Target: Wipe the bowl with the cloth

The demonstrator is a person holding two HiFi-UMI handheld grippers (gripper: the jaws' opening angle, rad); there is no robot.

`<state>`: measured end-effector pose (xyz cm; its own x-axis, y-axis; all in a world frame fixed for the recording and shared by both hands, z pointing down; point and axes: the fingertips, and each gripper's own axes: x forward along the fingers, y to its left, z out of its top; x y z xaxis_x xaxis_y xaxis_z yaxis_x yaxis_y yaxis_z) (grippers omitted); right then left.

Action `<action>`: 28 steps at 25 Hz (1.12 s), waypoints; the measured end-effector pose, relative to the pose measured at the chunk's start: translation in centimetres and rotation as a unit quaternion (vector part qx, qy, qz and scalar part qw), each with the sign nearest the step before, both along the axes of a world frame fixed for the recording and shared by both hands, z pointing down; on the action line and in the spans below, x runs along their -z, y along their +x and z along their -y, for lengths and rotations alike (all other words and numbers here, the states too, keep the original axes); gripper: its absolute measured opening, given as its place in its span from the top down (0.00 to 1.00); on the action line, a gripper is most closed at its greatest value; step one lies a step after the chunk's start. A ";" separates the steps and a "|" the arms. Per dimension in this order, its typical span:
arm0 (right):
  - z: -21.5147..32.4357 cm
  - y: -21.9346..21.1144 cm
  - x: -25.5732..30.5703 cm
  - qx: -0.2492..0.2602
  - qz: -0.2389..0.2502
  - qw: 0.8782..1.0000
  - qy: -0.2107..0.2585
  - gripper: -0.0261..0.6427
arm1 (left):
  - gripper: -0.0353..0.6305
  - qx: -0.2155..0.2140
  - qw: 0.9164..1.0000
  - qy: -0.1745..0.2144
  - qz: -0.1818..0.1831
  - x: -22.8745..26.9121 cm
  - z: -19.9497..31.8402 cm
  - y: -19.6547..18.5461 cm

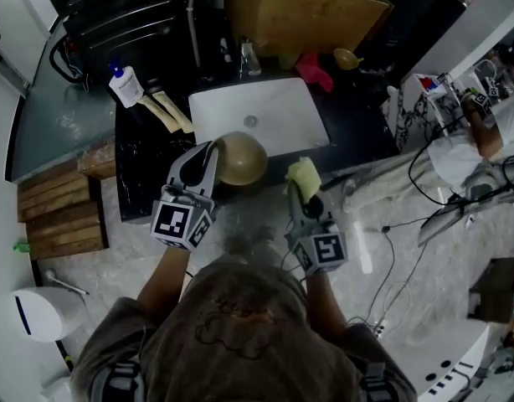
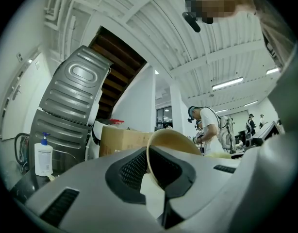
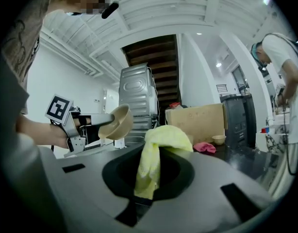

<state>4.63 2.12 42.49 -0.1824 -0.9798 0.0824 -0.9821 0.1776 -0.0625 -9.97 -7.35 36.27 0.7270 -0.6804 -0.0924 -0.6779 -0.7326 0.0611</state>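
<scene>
My left gripper (image 1: 213, 151) is shut on the rim of a tan bowl (image 1: 240, 159), which it holds in the air over the front edge of the white sink (image 1: 284, 100). In the left gripper view the bowl's rim (image 2: 169, 141) rises between the jaws. To the bowl's right, my right gripper (image 1: 300, 186) is shut on a yellow cloth (image 1: 303, 175), a short gap away from the bowl. The right gripper view shows the cloth (image 3: 154, 159) bunched between the jaws and the bowl (image 3: 117, 123) held up at the left.
A cardboard box (image 1: 303, 11), a pink cloth (image 1: 314, 69) and a second small bowl (image 1: 346, 58) lie behind the sink on the dark counter. A soap bottle (image 1: 125, 85) stands at the left. Cables (image 1: 424, 182) and another person (image 1: 490, 132) are at the right.
</scene>
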 end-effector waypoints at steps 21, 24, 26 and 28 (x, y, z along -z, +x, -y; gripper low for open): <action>14.5 10.5 0.2 0.106 0.000 0.994 -0.005 0.93 | 0.91 0.089 0.996 -0.012 0.008 1.0 10.8 8.0; 15.6 11.2 0.1 0.130 0.000 0.991 -0.004 0.93 | 0.91 0.085 0.996 -0.020 0.019 0.5 11.3 9.0; 16.6 11.3 0.1 0.151 -0.010 0.989 -0.006 0.93 | 0.91 0.072 0.996 -0.032 0.030 0.3 11.8 9.5; 17.4 11.2 0.0 0.169 -0.020 0.985 -0.012 0.93 | 0.91 0.052 0.997 -0.044 0.048 0.0 12.2 9.8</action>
<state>15.79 -15.30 42.52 -0.4945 -0.8610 0.1193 -0.8687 0.4942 -0.0338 -0.21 -19.54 36.25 0.6548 -0.7549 0.0371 -0.7557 -0.6528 0.0537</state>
